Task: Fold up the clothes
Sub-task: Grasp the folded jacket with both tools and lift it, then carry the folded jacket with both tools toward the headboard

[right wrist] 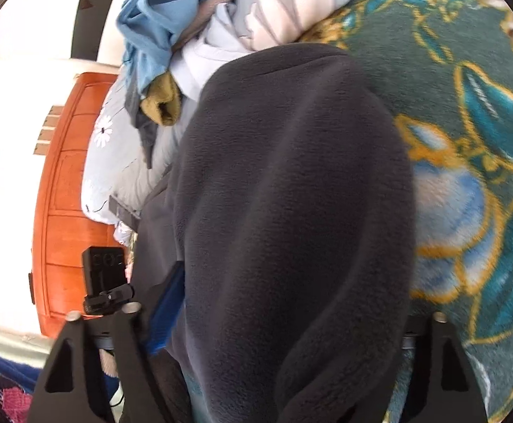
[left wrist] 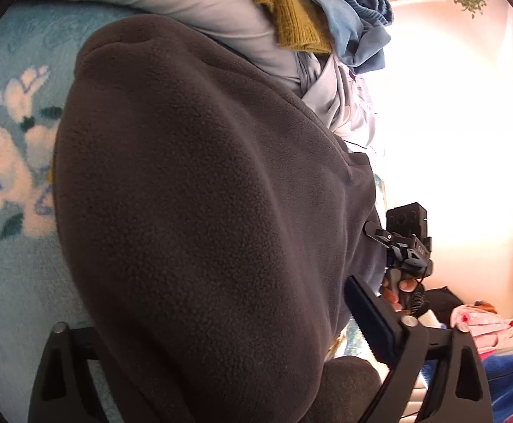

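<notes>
Fleece (left wrist: 200, 211) fills both your views, draped over each gripper. Your left gripper (left wrist: 256, 359) and right gripper (right wrist: 274, 345) both grasp it, above the blanket (right wrist: 485, 141).

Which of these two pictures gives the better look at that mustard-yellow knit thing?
The left wrist view. There the yellow knit lies spread across the pale bedding at the top, with its ribbed weave plain to see. The right wrist view shows only a small bunched end of it, tucked under the blue garment beside the grey fleece.
</notes>
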Demonstrator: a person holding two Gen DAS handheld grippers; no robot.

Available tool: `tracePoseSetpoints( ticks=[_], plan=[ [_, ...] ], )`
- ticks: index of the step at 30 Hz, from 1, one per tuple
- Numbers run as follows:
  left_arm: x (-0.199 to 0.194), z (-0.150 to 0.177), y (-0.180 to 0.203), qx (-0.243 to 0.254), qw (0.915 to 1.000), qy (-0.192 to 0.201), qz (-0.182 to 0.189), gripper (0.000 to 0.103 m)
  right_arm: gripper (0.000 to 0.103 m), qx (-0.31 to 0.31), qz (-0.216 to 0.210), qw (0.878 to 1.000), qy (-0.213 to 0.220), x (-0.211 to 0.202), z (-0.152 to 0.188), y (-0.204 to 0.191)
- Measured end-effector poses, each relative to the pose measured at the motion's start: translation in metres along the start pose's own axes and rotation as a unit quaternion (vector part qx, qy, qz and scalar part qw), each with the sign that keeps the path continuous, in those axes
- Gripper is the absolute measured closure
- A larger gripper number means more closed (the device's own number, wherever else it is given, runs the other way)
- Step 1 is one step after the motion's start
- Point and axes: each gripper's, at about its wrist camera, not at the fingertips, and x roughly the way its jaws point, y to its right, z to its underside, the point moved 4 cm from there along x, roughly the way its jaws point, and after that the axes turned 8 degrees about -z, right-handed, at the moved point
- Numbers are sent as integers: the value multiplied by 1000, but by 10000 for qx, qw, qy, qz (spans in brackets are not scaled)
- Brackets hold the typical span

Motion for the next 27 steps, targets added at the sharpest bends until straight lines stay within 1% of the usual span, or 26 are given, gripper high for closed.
tracePoseSetpoints(
  ticks=[1, 3, 5, 8, 13, 17, 22, 27],
  plan=[
    [-2, 0, 1, -12, 10000, 32, -69, 19, 34, 7, 32, 10000, 10, -1, 1, 0],
    [-5, 0, 3, -37, 9997, 96, -206, 36, 39, 8, 99, 9999, 27, -2, 2, -2],
    [-9, 2, 0, -144, 9994, 137, -272, 40, 42, 11, 166, 9999, 42, -4, 3, -5],
    [-12, 4, 3, -165, 9991, 193, -349, 46, 45, 25, 220, 9997, 47, -6, 3, -9],
    [-21, 3, 16, -129, 9986, 288, -427, 51, 50, 27, 240, 9997, 99, -12, 5, -21],
    [-37, 10, 30, 1, 9982, 382, -455, 54, 52, -38, 184, 9997, 183, -18, 13, -37],
    [-62, 22, 45, 138, 9974, 545, -443, 55, 53, -159, 112, 9996, 221, -25, 26, -62],
    [-98, 46, 48, 150, 9965, 741, -350, 56, 54, -287, -14, 9994, 208, -33, 45, -87]
  ],
)
